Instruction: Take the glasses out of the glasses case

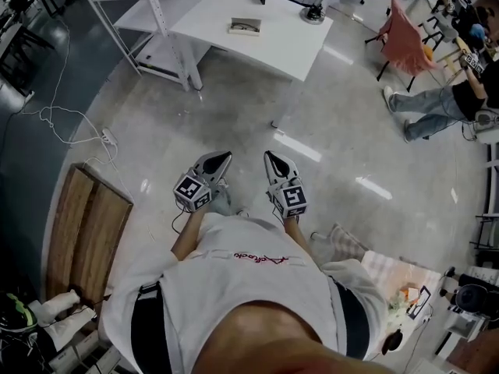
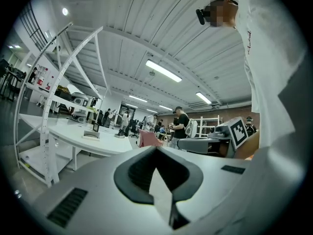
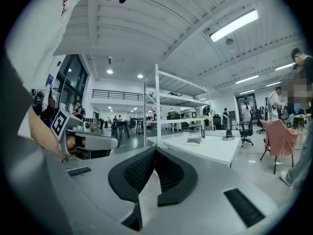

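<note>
Both pairs of jaws are closed on nothing. On the left gripper (image 2: 156,149) the dark pads meet at their tips with only the room beyond, and the right gripper (image 3: 155,150) looks the same. The person holds the two level and side by side at the waist, pointing across bare floor (image 1: 234,123). Well ahead stands a white table (image 1: 269,29), and on it, near the middle, lies a small flat object that is probably the case (image 1: 245,26). It is too small to tell whether its lid is up or whether the glasses are inside. Neither gripper is near it, so I judge that the task has not begun and the step in hand is the approach. To do that well, the person should come square to the table's near edge so the case sits between the grippers, and part the jaws before reaching in. One gripper should then pin the base, since a light case would likely skid on that smooth top, while the other raises the lid. The frame is best taken by the bridge or an arm, not by a lens.
</note>
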### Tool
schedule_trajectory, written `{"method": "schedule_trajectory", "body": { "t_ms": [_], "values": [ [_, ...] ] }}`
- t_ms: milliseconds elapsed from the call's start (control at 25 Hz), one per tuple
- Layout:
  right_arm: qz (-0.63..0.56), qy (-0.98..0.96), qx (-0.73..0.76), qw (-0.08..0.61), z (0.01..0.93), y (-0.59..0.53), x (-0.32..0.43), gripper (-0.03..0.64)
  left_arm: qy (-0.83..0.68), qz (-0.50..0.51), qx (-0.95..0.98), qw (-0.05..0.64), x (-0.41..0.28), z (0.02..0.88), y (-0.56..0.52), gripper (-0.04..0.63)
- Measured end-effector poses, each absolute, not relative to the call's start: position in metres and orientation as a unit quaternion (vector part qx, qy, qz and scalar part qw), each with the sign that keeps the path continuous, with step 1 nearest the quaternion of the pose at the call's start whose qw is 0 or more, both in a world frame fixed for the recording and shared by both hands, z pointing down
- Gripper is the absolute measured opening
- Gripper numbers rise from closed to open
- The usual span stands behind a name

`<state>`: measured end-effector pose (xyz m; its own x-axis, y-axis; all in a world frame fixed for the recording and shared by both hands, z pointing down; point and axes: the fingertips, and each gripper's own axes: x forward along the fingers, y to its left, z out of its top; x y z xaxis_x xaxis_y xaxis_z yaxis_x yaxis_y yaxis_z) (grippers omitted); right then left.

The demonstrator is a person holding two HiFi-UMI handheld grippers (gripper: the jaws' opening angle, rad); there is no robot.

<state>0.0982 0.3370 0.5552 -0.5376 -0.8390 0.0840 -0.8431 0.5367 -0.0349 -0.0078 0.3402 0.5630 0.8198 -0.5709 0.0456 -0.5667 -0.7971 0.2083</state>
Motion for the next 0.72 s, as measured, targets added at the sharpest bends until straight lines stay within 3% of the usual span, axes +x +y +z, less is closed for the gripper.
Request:
{"method": "schedule_trajectory", "body": {
  "t_ms": [720],
  "values": [
    [0.024,-0.869,0.493,0.041,0.554,0.216,0.096,0.028,-0.283,-0.021,0.953,0.109,-0.006,0.562,0.207,0.003]
  ]
}}
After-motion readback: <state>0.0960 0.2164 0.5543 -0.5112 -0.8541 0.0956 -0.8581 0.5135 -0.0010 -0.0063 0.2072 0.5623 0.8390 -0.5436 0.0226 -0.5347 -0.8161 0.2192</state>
